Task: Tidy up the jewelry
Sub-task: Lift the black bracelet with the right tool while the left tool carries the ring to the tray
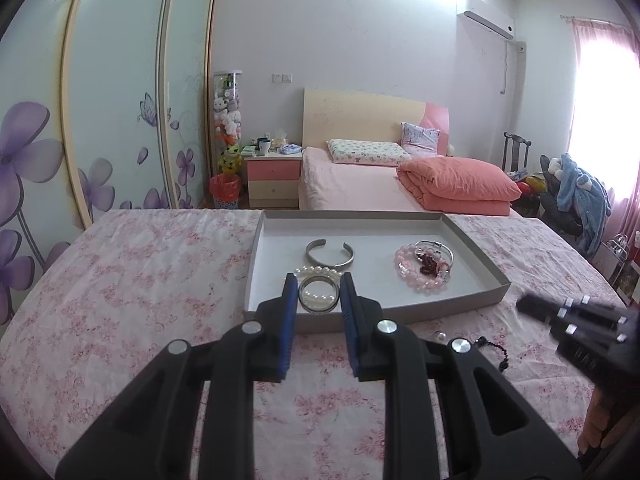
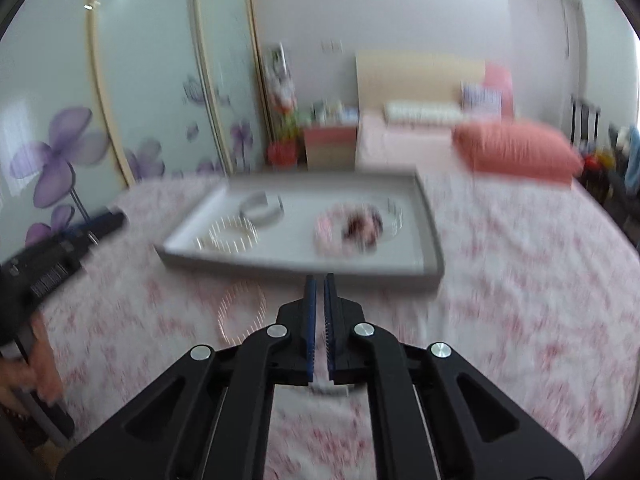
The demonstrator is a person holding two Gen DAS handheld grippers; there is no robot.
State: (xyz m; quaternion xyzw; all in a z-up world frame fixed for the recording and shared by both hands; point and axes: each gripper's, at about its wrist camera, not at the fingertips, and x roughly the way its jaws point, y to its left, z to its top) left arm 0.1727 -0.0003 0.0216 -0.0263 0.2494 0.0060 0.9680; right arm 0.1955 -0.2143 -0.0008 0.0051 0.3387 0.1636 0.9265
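Just ahead of the left gripper [image 1: 319, 294], seen between its blue pads, a clear ring bangle [image 1: 318, 298] lies on a pearl bracelet [image 1: 316, 272] inside the grey tray [image 1: 460, 306]. Jaws part-open; pads look clear of the bangle on both sides, nothing gripped. Beyond it: silver cuff [image 1: 330, 254]. To the gripper's right in the tray: pink bead bracelet [image 1: 418, 270] heaped with a dark red piece and a metal bangle.

Right gripper [image 2: 319, 280]: jaws drawn together to a sliver, nothing seen between them, tips just short of the tray's near wall. View blurred.

Still outside the tray, on the floral cloth [image 1: 132, 280]: a loose pearl [image 1: 440, 335] and a dark beaded cord [image 1: 494, 350], between the two grippers; a faint ring shape left of the right gripper, too smeared to identify.

Risks, my judgement:
- Jaws too narrow for small items; pearl may roll off when nudged.
- Right tips could shove the light tray and scatter contents.
- Cord may snag on cloth.
- Heaped bracelets could tangle.
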